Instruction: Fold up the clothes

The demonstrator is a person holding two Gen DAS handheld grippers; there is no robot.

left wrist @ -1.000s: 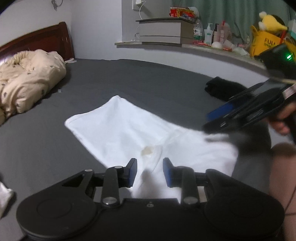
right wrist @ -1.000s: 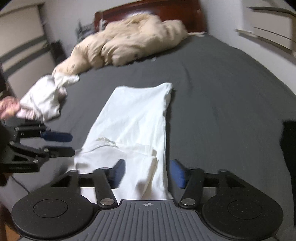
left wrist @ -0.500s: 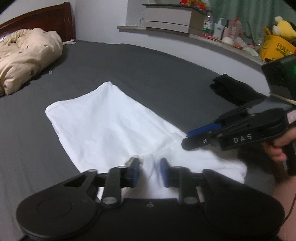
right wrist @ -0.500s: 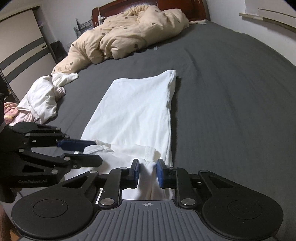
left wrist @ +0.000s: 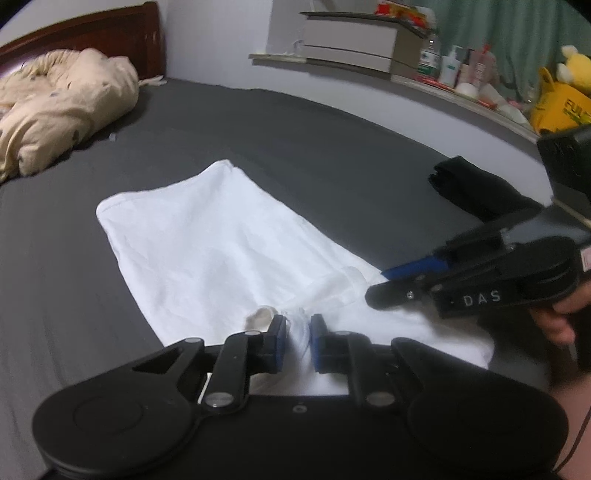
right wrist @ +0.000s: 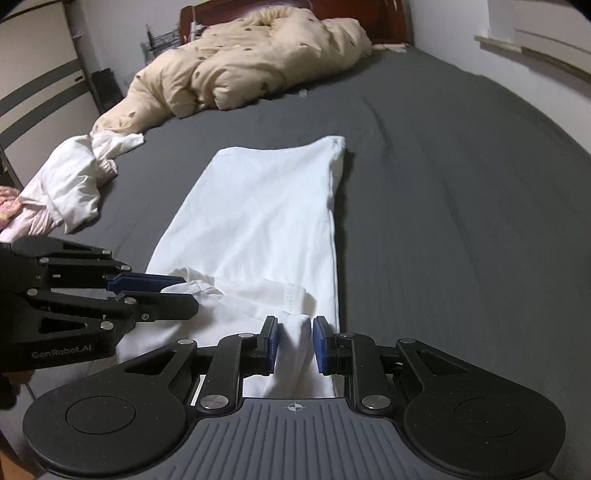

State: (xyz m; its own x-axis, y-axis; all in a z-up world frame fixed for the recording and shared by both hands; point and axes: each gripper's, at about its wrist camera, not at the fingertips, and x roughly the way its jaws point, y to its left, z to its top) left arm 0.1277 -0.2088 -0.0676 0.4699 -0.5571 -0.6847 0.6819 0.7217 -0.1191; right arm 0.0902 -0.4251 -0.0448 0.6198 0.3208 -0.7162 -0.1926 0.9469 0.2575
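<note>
Your white garment [left wrist: 221, 251] lies flat on the dark grey bed sheet [left wrist: 332, 155], folded into a long strip that runs away from you, with its collar end nearest both tools.

Left gripper [left wrist: 297, 341]: its jaws are closing, and a pinch of white fabric at the near edge sits between the blue pads [left wrist: 279, 341] (the cloth bunches up visibly in the narrow gap). A small cream patch [left wrist: 260, 317] shows on the fabric just beside the left pad.

Right gripper [right wrist: 295, 345]: you hold it narrow, with a raised ridge of the same garment [right wrist: 266, 206] clamped between its pads at the near right corner. In the left wrist view this tool [left wrist: 376, 284] reaches in from the right, its tips at the fabric edge, with your hand [left wrist: 557, 317] on the handle.

Surroundings: a beige duvet [right wrist: 251, 59] is heaped near the wooden headboard [left wrist: 92, 33]. A crumpled pile of white and pink clothing [right wrist: 70, 181] lies on the sheet, well apart from the garment. A black garment [left wrist: 476, 188] lies near the bed's edge, below a ledge [left wrist: 424, 83] carrying bottles and a yellow bag [left wrist: 557, 107].
</note>
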